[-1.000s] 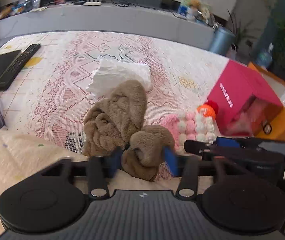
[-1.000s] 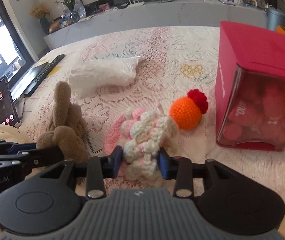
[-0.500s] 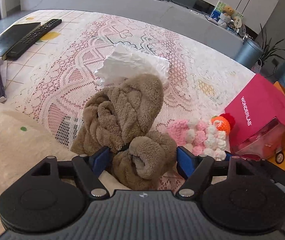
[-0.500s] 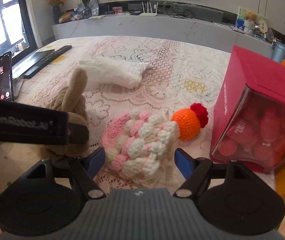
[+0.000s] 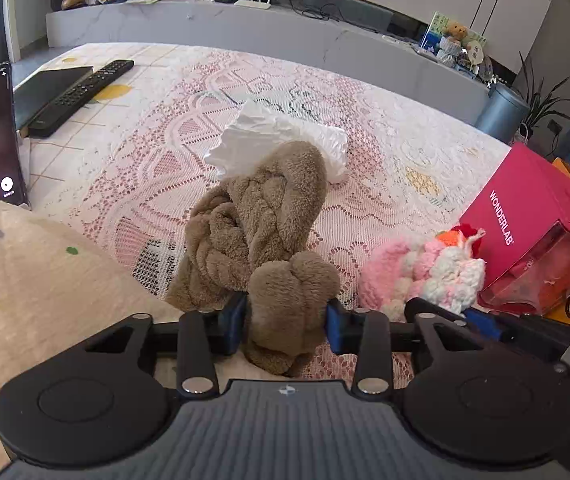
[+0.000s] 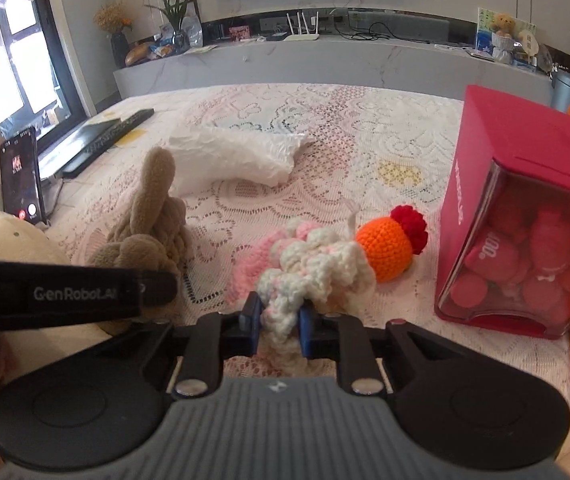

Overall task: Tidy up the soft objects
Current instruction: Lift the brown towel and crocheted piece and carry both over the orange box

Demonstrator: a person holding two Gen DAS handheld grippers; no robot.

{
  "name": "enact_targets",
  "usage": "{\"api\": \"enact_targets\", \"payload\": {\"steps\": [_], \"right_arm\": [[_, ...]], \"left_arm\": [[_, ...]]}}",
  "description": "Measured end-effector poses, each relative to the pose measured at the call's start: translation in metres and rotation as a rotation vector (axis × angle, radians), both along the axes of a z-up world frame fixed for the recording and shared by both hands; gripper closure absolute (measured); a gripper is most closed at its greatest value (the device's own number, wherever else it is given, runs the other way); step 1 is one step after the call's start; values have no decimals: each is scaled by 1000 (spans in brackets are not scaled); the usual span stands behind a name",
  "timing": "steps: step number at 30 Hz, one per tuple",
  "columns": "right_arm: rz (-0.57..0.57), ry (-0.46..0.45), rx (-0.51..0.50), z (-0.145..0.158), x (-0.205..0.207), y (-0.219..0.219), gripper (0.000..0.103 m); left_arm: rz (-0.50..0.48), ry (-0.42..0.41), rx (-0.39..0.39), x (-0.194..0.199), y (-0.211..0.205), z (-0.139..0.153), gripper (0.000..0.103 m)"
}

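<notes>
- The brown plush knotted toy looks light, soft and squashy; I judge it gives under pressure and will not slip easily on its fleecy pile. A rounded knob is the sensible place to take it, since the braided body is too broad to span.
- The left gripper has its blue pads on either side of the nearest brown knob, which sits right between the fingertips. Its jaws are closing, about half spread, and the pads already press into the plush on both sides. The rest of the toy stretches away ahead of the fingers on the pink and white lace tablecloth.
- The pink and white crocheted bobble piece appears light, limp and stretchy; yarn loops could snag or pull, so a bunched edge is the better hold.
- The right gripper pinches exactly such a bunched near edge: the jaws stand nearly together, with a narrow wad of white yarn squeezed between the blue pads. The bulk of the piece lies just beyond the fingertips.
- Ahead and right of those fingers lies an orange crocheted ball with a red tuft, touching the crocheted piece; further right stands the red box with a clear front.
- A crumpled white plastic bag lies well beyond both pairs of fingers.
</notes>
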State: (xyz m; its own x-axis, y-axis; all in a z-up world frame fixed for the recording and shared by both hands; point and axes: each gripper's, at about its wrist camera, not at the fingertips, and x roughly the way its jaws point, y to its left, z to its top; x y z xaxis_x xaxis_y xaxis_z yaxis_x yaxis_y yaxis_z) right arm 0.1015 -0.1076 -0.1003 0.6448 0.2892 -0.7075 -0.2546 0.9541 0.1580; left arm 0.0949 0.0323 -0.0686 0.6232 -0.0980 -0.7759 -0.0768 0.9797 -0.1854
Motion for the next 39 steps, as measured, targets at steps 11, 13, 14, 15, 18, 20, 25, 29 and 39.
{"api": "enact_targets", "payload": {"steps": [11, 13, 14, 15, 18, 20, 25, 29, 39], "right_arm": [[-22, -75, 52, 39, -27, -15, 87], [-25, -93, 56, 46, -36, -18, 87], [-29, -102, 56, 50, -40, -20, 87], [-35, -114, 56, 54, -45, -24, 87], [-63, -146, 58, 65, -58, -35, 87], [-91, -172, 59, 74, -67, -46, 87], [-162, -245, 53, 99, -85, -79, 87], [-224, -277, 61, 116, -93, -117, 87], [-355, -257, 94, 143, -87, -230, 87]], "left_arm": [[-43, -133, -24, -31, 1, 28, 65], [-54, -147, -28, -34, -2, 36, 65], [-68, -160, -28, -37, -5, 41, 65], [-82, -176, -28, -39, -7, 46, 65], [-134, -230, -31, -48, -17, 63, 65], [-181, -264, -29, -54, -28, 75, 65], [-349, -330, -25, -60, -67, 100, 65], [-495, -345, -15, -52, -106, 115, 65], [-749, -273, -65, 14, -203, 138, 65]]}}
